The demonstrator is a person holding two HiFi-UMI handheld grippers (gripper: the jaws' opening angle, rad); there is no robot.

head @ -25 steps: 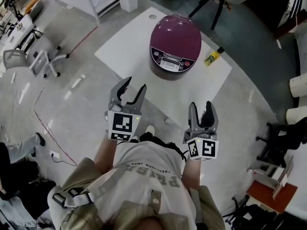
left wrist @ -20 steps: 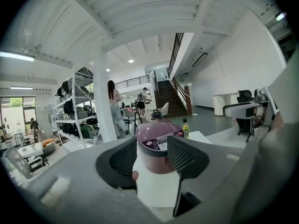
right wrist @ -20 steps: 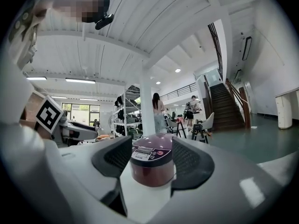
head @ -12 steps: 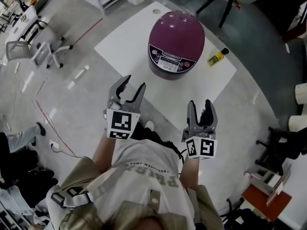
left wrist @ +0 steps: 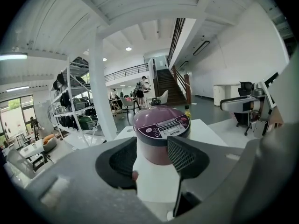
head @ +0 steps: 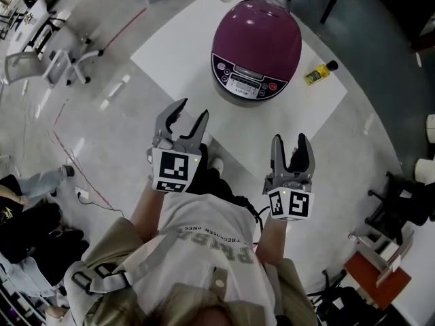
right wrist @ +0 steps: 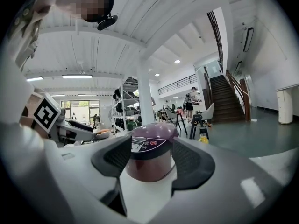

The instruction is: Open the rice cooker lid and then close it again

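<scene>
A purple rice cooker (head: 255,49) with its domed lid down and a grey control panel stands on the white table (head: 183,53); it also shows in the left gripper view (left wrist: 161,134) and the right gripper view (right wrist: 148,155). My left gripper (head: 187,115) hovers short of the table's near edge, jaws apart with nothing between them. My right gripper (head: 292,145) hangs further right and nearer me, also open and empty. Both point toward the cooker and are well clear of it.
A small yellow bottle (head: 319,73) lies on the table right of the cooker. Grey chairs (head: 47,63) stand at far left, dark chairs and a red-topped stand (head: 380,270) at right. Cables trail across the floor at left.
Both grippers have drifted forward and lower toward the table, and the cooker now sits larger and higher in the head view. Jaw gaps look unchanged.
</scene>
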